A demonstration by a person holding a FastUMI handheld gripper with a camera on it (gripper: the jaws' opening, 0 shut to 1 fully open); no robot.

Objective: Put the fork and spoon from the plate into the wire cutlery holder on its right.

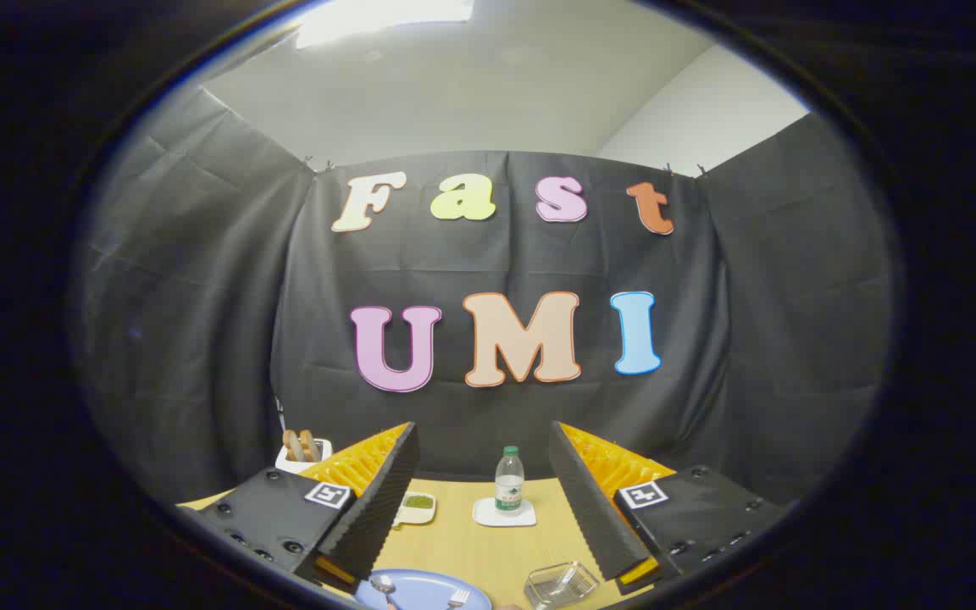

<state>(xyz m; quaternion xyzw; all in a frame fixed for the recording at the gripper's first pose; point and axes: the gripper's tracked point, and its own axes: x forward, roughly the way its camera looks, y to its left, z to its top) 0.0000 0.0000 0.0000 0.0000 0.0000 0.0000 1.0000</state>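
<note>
Open, empty jaws hang above the plate (424, 590) bearing spoon (385, 586) and fork (457, 599).

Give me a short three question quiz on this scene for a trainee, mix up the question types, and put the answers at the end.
1. True or false: the gripper is shut on the fork.
2. What does the water bottle stand on? A) the blue plate B) a white coaster C) the clear container
3. Fill in: the spoon and fork lie on the ____ plate.

Key
1. False: its fingers are spread wide, holding nothing, above the table.
2. B
3. blue
</note>
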